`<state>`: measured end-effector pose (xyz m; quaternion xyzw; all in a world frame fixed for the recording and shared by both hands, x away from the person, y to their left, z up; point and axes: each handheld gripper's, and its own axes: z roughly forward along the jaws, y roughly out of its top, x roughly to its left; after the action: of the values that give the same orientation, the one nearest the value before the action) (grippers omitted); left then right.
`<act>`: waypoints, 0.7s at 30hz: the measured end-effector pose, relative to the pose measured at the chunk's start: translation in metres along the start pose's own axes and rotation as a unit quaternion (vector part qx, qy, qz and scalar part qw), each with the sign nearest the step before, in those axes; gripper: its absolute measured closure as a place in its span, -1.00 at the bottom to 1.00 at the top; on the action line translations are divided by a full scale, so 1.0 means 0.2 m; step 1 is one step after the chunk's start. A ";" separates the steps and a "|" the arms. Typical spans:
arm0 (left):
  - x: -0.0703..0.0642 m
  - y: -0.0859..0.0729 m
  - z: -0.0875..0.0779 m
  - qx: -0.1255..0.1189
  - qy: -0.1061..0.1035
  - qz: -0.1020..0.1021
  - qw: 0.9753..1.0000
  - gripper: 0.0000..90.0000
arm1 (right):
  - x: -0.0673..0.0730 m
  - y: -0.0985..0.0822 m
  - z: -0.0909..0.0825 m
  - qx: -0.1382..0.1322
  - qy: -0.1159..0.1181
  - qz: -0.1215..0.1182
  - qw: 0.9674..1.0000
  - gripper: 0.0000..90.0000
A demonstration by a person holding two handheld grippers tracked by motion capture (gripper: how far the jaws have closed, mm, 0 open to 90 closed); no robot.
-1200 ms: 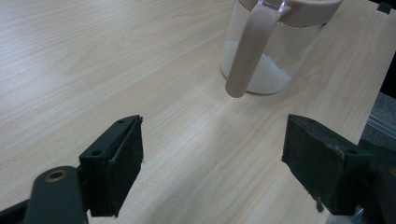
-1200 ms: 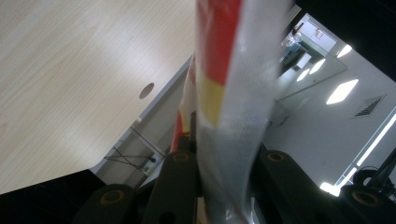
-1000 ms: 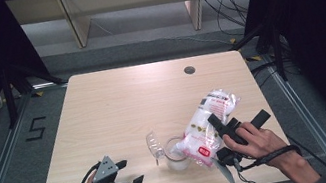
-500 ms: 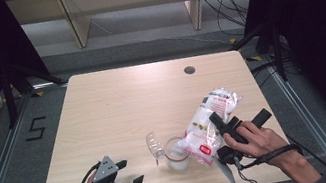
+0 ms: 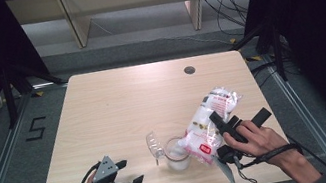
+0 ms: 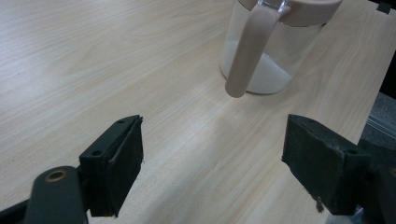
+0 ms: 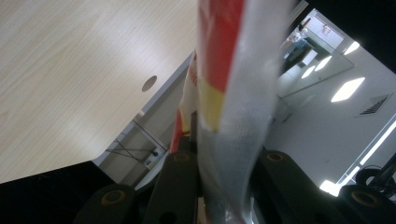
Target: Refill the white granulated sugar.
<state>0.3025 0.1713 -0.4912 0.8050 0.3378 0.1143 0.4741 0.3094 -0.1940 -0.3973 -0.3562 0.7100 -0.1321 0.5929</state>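
A clear jar (image 5: 177,157) with white powder in its bottom stands near the table's front edge, its clear lid (image 5: 152,144) flipped open to the left. My right gripper (image 5: 218,121) is shut on a clear plastic bag (image 5: 209,119) with red print, holding it tilted with its low end over the jar's mouth. In the right gripper view the bag (image 7: 224,93) rises pinched between the jaws (image 7: 219,186). My left gripper (image 5: 132,172) rests open at the front left. Its view shows the jar (image 6: 268,60) with a beige handle beyond the wide-apart jaws (image 6: 215,163).
The light wooden table (image 5: 118,109) has a small round cable hole (image 5: 189,70) at the back right. Grey floor with metal rails surrounds it, and dark curtains stand on both sides. A shelf frame sits behind the table.
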 end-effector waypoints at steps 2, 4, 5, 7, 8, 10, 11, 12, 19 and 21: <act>0.00 0.00 0.00 0.000 0.000 0.000 1.000 -0.56 | 0.00 0.00 0.00 -0.001 0.000 -0.003 1.000 0.83; 0.00 0.00 0.00 0.000 0.000 0.000 1.000 -0.56 | 0.00 0.00 0.00 -0.001 0.000 -0.003 1.000 0.83; 0.00 0.00 0.00 0.000 0.000 0.000 1.000 -0.56 | 0.00 0.00 0.00 -0.001 0.000 -0.003 1.000 0.83; 0.00 0.00 0.00 0.000 0.000 0.000 1.000 -0.56 | 0.00 0.00 0.00 -0.001 0.001 -0.003 1.000 0.83; 0.00 0.00 0.00 0.000 0.000 0.000 1.000 -0.56 | 0.00 0.00 0.00 -0.001 0.001 -0.002 1.000 0.84; 0.00 0.00 0.00 0.003 0.000 0.004 1.000 -0.56 | 0.00 0.00 0.00 -0.001 0.002 -0.001 1.000 0.84; 0.00 0.00 0.00 0.000 0.000 0.000 1.000 -0.56 | 0.00 0.00 0.00 -0.001 0.002 -0.001 1.000 0.84; 0.00 0.00 0.00 0.000 0.000 0.000 1.000 -0.56 | 0.00 0.00 0.00 0.001 0.003 -0.001 1.000 0.84; 0.00 0.00 0.00 0.000 0.000 0.001 1.000 -0.56 | 0.00 -0.01 0.00 0.001 0.000 0.003 1.000 0.86; 0.00 0.00 0.00 0.000 0.000 0.000 1.000 -0.56 | 0.00 -0.01 0.00 0.001 0.005 0.005 1.000 0.87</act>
<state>0.3027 0.1714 -0.4912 0.8053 0.3374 0.1143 0.4739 0.3104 -0.1964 -0.3960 -0.3519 0.7147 -0.1316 0.5900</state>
